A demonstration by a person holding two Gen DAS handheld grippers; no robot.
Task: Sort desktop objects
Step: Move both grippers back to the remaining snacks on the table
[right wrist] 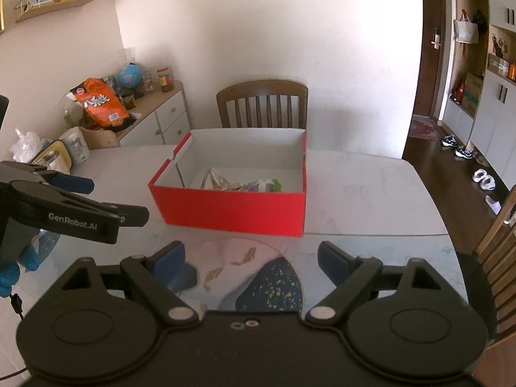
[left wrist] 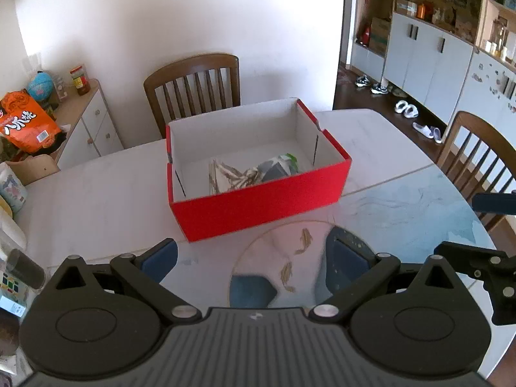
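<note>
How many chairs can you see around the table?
2. One chair stands behind the red box at the far side; another chair is at the table's right. More may be hidden.

box contents (left wrist: 251,171) half hidden by red wall, indistinct

Mid-frame a red box (right wrist: 232,206) sits on the worktop (right wrist: 371,193); bottom centre, the right claw (right wrist: 250,258) gapes above a round mat (right wrist: 258,277); left claw (right wrist: 106,200) at left.
</note>
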